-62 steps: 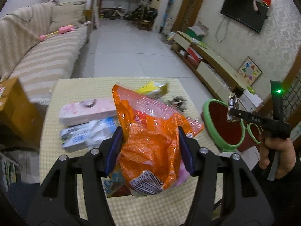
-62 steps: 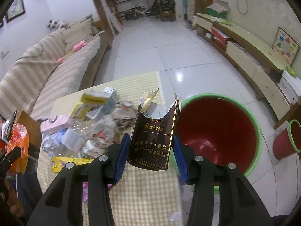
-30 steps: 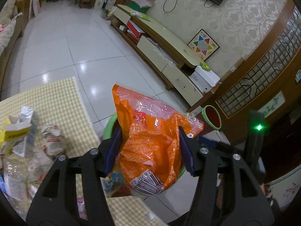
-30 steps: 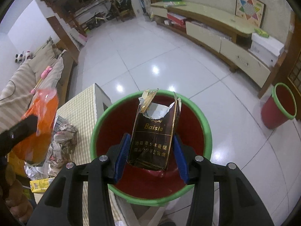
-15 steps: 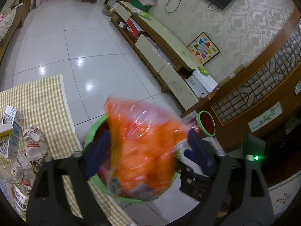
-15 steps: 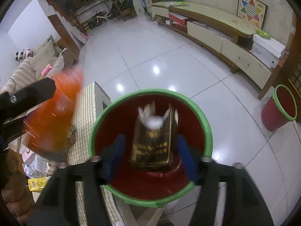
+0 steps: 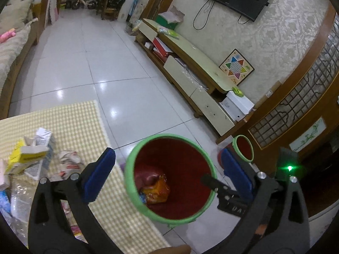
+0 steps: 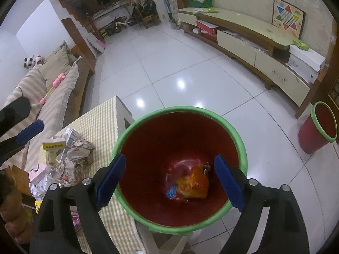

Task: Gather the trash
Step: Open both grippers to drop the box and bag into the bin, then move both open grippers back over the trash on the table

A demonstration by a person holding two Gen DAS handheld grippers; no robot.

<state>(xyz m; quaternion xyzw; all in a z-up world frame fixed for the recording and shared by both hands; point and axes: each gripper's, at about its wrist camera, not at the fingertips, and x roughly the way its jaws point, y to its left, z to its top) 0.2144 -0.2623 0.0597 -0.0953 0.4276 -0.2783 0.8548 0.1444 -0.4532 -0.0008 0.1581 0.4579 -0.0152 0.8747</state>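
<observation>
Both jaws are being opened, empty, over the bin [image 8: 237,135], where the dropped wrapper [image 8: 190,187] is now lying at lower centre, with more trash [image 8: 70,154] waiting at left.

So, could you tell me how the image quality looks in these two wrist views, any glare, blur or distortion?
Left wrist view: strong fisheye bending of the TV cabinet; ceiling-light glare spots on the floor tiles; a green indicator light flares. Right wrist view: the same curvature, glare on the floor, and the orange bag inside the red bin looks soft and dim.
</observation>
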